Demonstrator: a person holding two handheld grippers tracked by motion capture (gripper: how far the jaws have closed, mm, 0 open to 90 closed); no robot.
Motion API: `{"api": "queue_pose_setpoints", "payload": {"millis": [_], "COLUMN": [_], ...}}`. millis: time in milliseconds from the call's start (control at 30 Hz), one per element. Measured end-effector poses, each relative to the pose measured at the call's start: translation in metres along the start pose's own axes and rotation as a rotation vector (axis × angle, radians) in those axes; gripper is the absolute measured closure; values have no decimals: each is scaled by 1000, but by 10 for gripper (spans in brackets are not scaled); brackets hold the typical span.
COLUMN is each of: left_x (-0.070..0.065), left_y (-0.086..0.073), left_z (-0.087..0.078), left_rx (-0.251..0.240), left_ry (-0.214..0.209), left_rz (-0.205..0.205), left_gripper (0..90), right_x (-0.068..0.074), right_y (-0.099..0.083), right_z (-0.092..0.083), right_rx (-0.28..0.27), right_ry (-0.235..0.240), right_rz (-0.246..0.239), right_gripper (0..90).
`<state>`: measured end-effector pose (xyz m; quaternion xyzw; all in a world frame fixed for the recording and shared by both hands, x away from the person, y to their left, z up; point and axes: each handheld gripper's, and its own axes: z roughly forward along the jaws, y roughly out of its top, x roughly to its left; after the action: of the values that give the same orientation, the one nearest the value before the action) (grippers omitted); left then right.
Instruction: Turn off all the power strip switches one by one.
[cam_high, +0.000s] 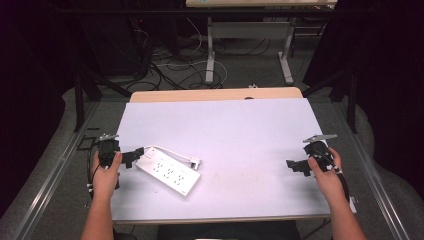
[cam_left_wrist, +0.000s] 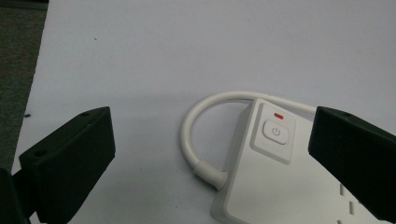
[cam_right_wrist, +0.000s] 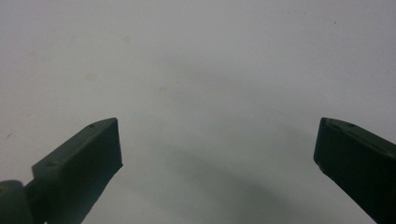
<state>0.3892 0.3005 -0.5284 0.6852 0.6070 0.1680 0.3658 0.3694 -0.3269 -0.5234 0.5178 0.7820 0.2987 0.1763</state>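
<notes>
**Near the left edge: wide jaws at the power strip**

Near the left edge of the white table (cam_high: 240, 125), the left gripper (cam_high: 131, 157) sits just beside the end of a white power strip (cam_high: 169, 171). Its black jaws are spread wide and grasp nothing; the strip's switch end lies between them without either pad pressing on it. Over at the right edge, the right gripper (cam_high: 294, 165) hovers above bare surface, jaws equally released and holding nothing.

The strip is a long, flat block of smooth white plastic, lying at a slant toward the front-left corner, with rows of sockets along its top. A round white cord (cam_left_wrist: 196, 135) leaves its end through a thicker sleeve and curls in a tight loop.

From the left gripper view, details come out that the high view is too far off to give: a rounded power button (cam_left_wrist: 276, 131) set in a raised panel, with a small red mark (cam_left_wrist: 279, 115) above it. The jaws there look matte, blocky and square-ended. The right gripper view offers faint smudges on the pale tabletop (cam_right_wrist: 196, 70).
</notes>
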Motion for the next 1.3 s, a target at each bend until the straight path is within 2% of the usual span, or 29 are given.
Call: {"api": "queue_pose_setpoints", "payload": {"millis": [67, 133, 367, 400, 433, 500, 600, 867, 1167, 1200, 1300], "left_x": [0, 0, 0, 0, -1, -1, -1, 0, 1, 2, 2], "left_y": [-1, -2, -3, -3, -4, -4, -4, -5, -5, -4, -4], "left_z": [1, 3, 7, 6, 8, 9, 10, 10, 10, 8, 9], "left_rx": [-1, -13, 5, 24, 6, 9, 19, 19, 15, 30, 29], "left_ry": [27, 35, 40, 31, 38, 35, 38, 39, 41, 33, 33], "left_rz": [2, -3, 12, 12, -4, -5, 4, -5, -7, -5, -5], "left_gripper": [8, 11, 16, 16, 17, 17, 16, 17, 20, 21, 21], "right_x": [-2, -3, -9, -10, -11, -13, -14, -19, -21, -21, -21], "right_y": [-1, -2, -7, -7, -8, -9, -11, -14, -15, -16, -16], "right_z": [1, 1, 5, 5, 6, 7, 8, 9, 10, 10, 10], "right_rx": [-5, -19, -37, -40, -38, -44, -43, -55, -56, -58, -58], "right_ry": [-9, -22, -36, -40, -37, -47, -56, -62, -70, -70, -73], "right_rz": [9, 17, 42, 43, 46, 45, 62, 74, 74, 68, 70], "right_gripper": [3, 3, 3, 3, 3, 3, 3, 2, 0, 1, 0]}}
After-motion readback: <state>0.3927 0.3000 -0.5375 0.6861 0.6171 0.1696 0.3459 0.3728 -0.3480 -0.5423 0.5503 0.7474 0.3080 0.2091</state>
